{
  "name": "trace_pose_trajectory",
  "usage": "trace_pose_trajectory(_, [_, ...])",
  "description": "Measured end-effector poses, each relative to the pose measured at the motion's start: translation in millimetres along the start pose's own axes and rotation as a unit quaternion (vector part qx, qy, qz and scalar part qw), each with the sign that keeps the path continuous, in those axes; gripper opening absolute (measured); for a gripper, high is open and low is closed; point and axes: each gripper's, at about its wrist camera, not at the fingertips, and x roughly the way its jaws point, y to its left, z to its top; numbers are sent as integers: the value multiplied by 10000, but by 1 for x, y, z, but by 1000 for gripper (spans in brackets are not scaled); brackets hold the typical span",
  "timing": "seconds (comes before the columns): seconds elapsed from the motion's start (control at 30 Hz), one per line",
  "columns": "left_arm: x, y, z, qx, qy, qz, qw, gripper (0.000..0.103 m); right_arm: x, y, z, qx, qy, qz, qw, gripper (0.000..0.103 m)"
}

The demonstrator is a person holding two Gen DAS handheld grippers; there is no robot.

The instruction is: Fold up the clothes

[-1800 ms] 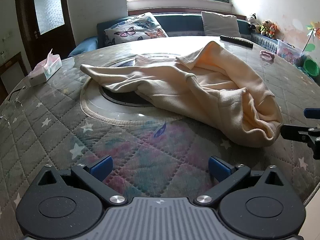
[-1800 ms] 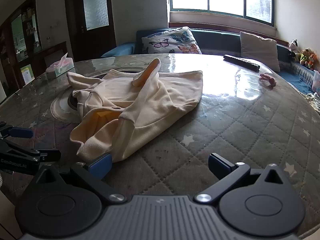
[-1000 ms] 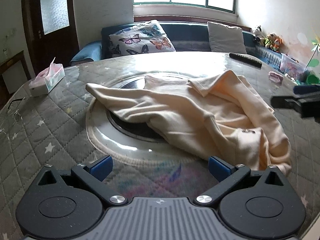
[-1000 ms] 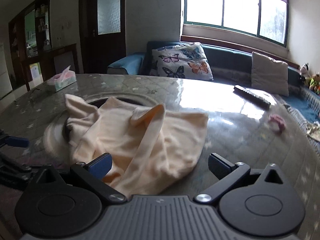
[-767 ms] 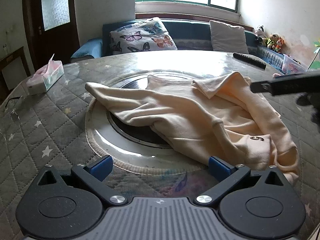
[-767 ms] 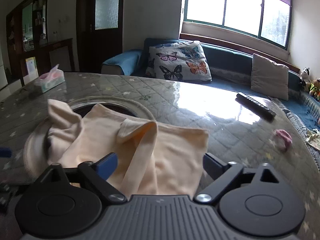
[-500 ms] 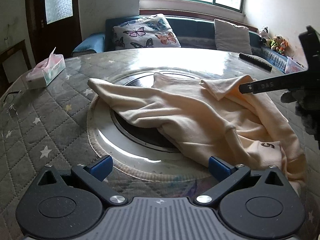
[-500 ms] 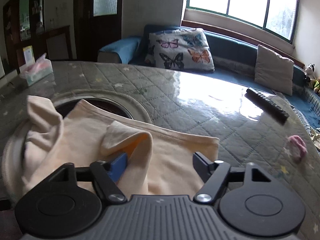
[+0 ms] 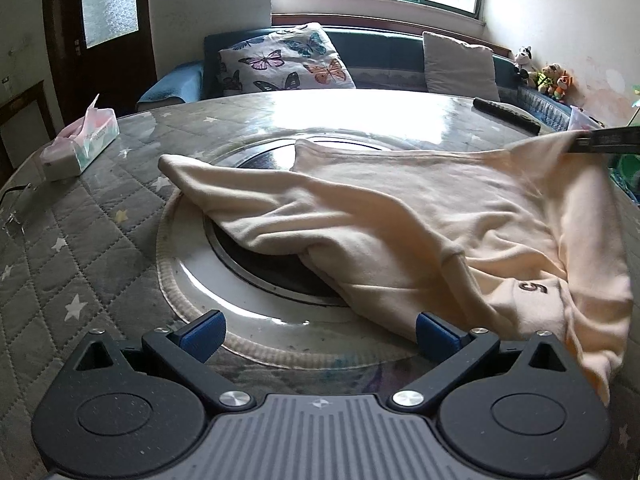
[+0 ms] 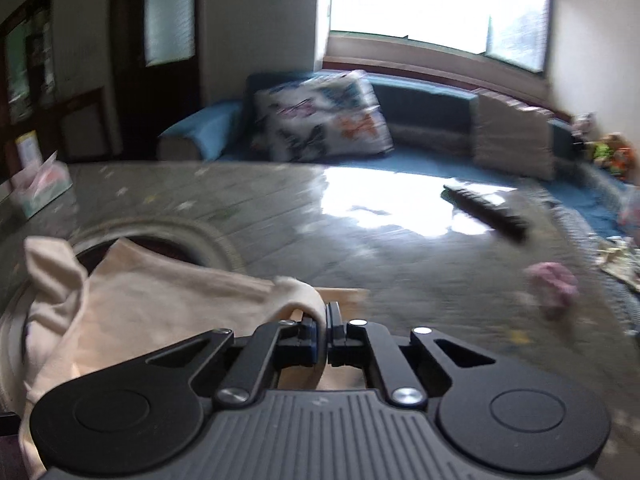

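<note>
Left wrist view: left claw (image 9: 318, 330) has its blue-tipped fingers spread wide, nothing between them, hovering just above the near rim of the round inset at the centre of the surface (image 9: 92, 240). Cream garment (image 9: 400, 232) lies crumpled across the inset and toward the right edge; a dark "5" mark shows on its near right part. Its far right corner is lifted off the surface, pinched at the tip of the right claw (image 9: 576, 145), which enters from the right edge. Right wrist view (motion-blurred): right claw (image 10: 325, 322) has just been closing and is now clamped on a fold of the garment (image 10: 160, 300), cloth visible between the pads. Tissue box (image 9: 82, 148) at far left, remote control (image 9: 506, 114) at far right, both well apart from the garment.
</note>
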Motion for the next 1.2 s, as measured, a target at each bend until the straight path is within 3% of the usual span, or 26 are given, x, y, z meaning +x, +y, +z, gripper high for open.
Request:
trace_pose_trajectory(0.13, [-4, -7, -3, 64, -23, -71, 10000, 102, -42, -33, -18, 377, -170, -468, 9980, 4])
trace_pose_trajectory(0.3, [-9, -14, -6, 188, -65, -133, 9997, 103, -88, -62, -66, 910, -43, -866, 9921, 6])
trace_pose_trajectory(0.4, [-12, -18, -8, 252, -82, -181, 9995, 103, -106, -77, -102, 1178, 147, -1110, 9867, 21])
trace_pose_trajectory(0.47, [-14, -21, -8, 313, -95, -184, 9993, 103, -111, -85, -122, 1293, 341, -1248, 9831, 37])
trace_pose_trajectory(0.57, [-15, -23, -8, 354, -109, -186, 9991, 103, -115, -94, -148, 1342, 626, -1326, 9801, 46])
trace_pose_trajectory(0.73, [-18, -25, -6, 358, -141, -164, 9991, 103, -112, -89, -150, 1016, 561, -1410, 9832, 65])
trace_pose_trajectory(0.87, [-21, -23, -2, 351, -189, -60, 9992, 103, -107, -98, -148, 1049, 475, -1618, 9801, 67])
trace_pose_trajectory(1.07, [-19, -21, 19, 259, -332, 37, 9991, 102, -119, -127, -152, 1410, 375, -2132, 9661, 71])
trace_pose_trajectory(1.2, [-9, -16, 41, 126, -393, 79, 9991, 97, -129, -132, -149, 1445, 190, -2042, 9680, 71])
